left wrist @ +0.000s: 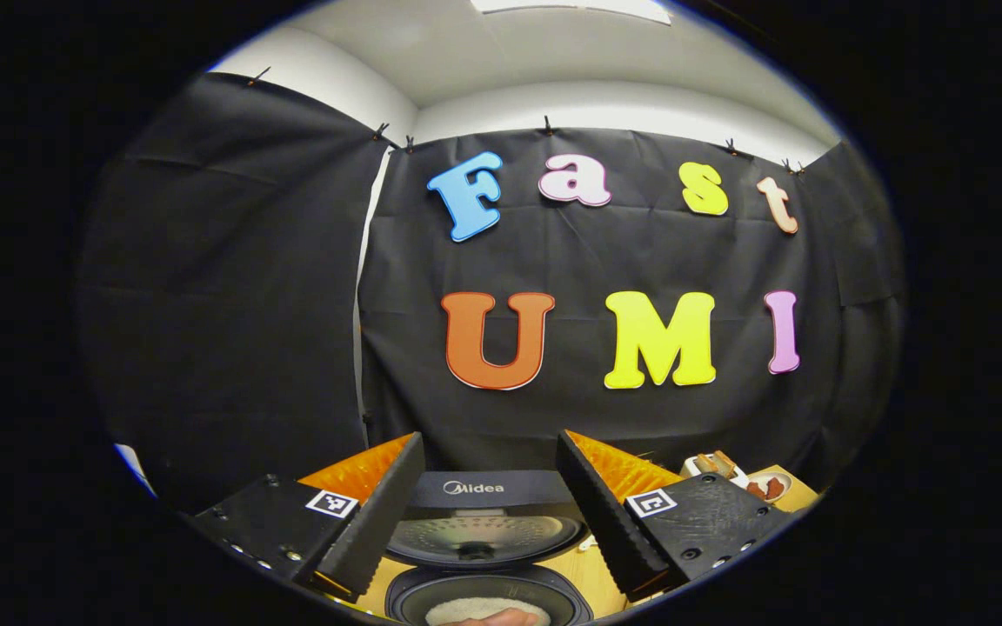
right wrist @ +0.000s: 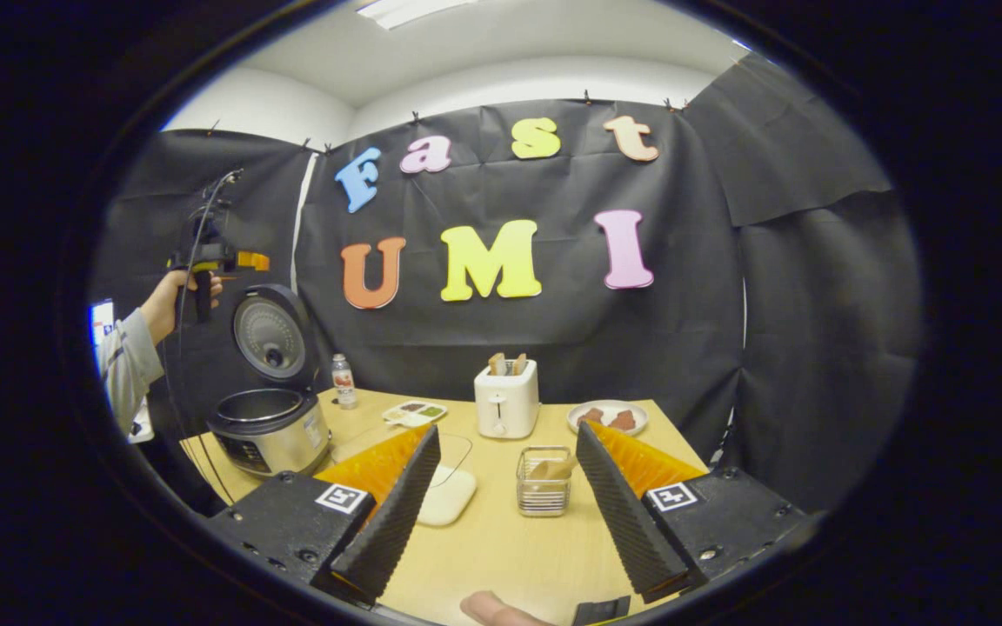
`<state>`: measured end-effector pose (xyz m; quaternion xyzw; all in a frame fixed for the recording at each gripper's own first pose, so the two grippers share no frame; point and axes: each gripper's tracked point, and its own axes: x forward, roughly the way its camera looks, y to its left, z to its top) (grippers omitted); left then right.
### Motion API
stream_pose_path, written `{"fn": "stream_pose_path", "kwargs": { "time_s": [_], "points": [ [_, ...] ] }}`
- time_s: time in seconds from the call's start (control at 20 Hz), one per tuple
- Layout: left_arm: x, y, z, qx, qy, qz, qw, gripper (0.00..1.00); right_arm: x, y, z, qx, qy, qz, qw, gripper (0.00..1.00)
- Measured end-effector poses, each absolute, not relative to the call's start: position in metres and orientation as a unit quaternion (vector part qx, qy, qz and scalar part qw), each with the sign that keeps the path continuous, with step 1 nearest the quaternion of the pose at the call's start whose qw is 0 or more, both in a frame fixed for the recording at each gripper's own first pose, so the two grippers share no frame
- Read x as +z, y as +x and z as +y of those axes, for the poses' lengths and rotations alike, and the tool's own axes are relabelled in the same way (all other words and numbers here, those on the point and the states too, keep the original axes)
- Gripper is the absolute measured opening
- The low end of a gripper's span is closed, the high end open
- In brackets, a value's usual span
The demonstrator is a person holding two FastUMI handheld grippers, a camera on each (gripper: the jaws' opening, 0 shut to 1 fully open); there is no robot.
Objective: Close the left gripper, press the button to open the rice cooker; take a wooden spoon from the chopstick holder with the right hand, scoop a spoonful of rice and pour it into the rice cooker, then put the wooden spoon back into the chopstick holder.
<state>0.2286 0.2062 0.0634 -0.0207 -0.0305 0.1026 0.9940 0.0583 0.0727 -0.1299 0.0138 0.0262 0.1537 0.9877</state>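
Observation:
The rice cooker stands at the table's left edge with its lid raised. In the left gripper view I look down on that lid and the pot, which holds white rice. My left gripper is open and empty above the cooker; the right gripper view shows it held by a hand. The wire chopstick holder stands mid-table with the wooden spoon in it. My right gripper is open and empty, back from the holder.
A white toaster with bread stands behind the holder, with a plate of food to its right. A small bottle and a divided tray sit near the cooker. A white flat box lies left of the holder.

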Motion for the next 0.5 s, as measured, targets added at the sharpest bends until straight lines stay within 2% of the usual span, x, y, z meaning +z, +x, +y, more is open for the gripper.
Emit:
{"fn": "stream_pose_path", "kwargs": {
  "time_s": [0.1, 0.15, 0.35, 0.4, 0.45, 0.5],
  "points": [
    [0.056, 0.245, 0.216, 0.107, -0.025, -0.019, 0.994, 1.00, -0.135, 0.061, 0.076, 0.157, 0.009, 0.028, 0.987, 1.00],
    [0.052, 0.252, 0.221, 0.111, -0.028, -0.011, 0.993, 0.95, -0.138, 0.062, 0.079, 0.159, 0.006, 0.030, 0.987, 1.00],
    [0.031, 0.273, 0.235, 0.121, -0.032, 0.033, 0.992, 0.95, -0.148, 0.063, 0.085, 0.164, 0.004, 0.044, 0.985, 1.00],
    [0.034, 0.273, 0.236, 0.119, -0.042, 0.026, 0.992, 0.97, -0.147, 0.062, 0.086, 0.164, 0.002, 0.044, 0.985, 0.97],
    [0.033, 0.272, 0.238, 0.126, -0.047, 0.039, 0.990, 0.89, -0.146, 0.061, 0.084, 0.161, 0.000, 0.043, 0.986, 1.00],
    [0.032, 0.271, 0.237, 0.128, -0.049, 0.045, 0.990, 0.98, -0.145, 0.060, 0.082, 0.157, -0.001, 0.041, 0.987, 0.97]
  ]
}}
